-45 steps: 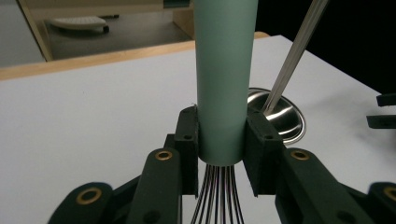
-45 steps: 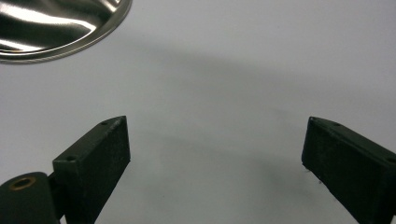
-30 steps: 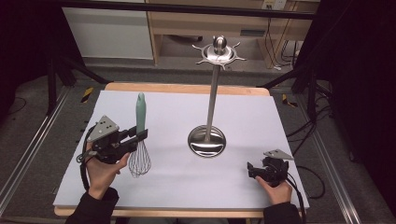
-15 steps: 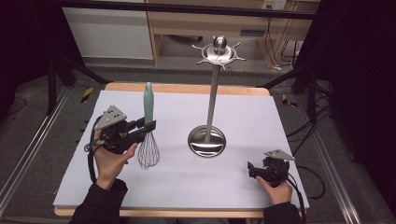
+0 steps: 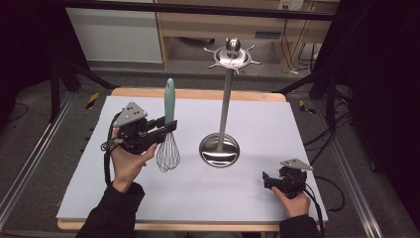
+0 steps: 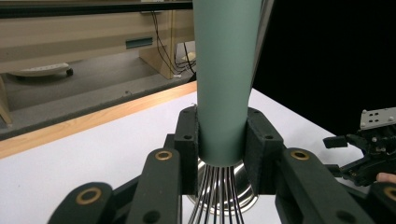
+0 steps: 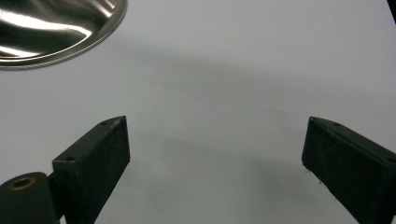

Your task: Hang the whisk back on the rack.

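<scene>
Overhead light even on white table (image 5: 247,198); surroundings dark, black at right and left edges. Glare streaks on steel stand base (image 7: 51,28) in right gripper view. Soft shadows on table there. Left gripper view: whisk handle (image 6: 224,84) close, slightly soft; background mildly blurred. High view sharp.

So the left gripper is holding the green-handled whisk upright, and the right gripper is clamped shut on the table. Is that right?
Not quite: the right gripper is open, its jaws wide apart over bare table in the right gripper view. The left gripper does hold the whisk upright by its green handle.
</scene>
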The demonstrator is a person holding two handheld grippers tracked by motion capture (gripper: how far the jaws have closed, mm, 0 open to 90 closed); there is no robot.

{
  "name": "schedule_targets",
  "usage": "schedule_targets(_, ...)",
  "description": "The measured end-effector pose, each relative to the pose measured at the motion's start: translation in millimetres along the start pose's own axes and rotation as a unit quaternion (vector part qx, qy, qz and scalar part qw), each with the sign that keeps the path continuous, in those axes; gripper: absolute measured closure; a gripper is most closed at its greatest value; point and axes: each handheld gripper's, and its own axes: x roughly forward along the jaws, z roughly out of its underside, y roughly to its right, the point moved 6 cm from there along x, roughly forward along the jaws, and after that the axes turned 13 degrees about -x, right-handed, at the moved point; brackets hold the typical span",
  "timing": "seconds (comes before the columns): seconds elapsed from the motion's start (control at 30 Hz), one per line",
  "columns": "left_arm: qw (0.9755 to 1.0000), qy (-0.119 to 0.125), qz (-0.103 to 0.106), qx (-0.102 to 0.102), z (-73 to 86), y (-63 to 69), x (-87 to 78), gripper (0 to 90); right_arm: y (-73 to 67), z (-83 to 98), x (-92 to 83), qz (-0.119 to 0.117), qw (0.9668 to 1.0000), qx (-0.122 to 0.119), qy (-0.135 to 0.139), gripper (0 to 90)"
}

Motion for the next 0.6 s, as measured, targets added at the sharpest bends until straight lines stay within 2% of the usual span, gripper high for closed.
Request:
schedule_targets(0.23, 1.0, 0.0, 0.008, 0.0, -4.5, 5.2, 7.9, 68.7, 0.1, 0.1, -0.2, -0.001, 1.0, 0.0, 0.0, 8.3)
schedule_targets(0.6, 0.9997, -0.005, 0.015, 0.016, -14.9, 19.4, 18.3, 68.7, -0.3, 0.1, 0.4, -0.001, 1.0, 0.0, 0.0, 8.4)
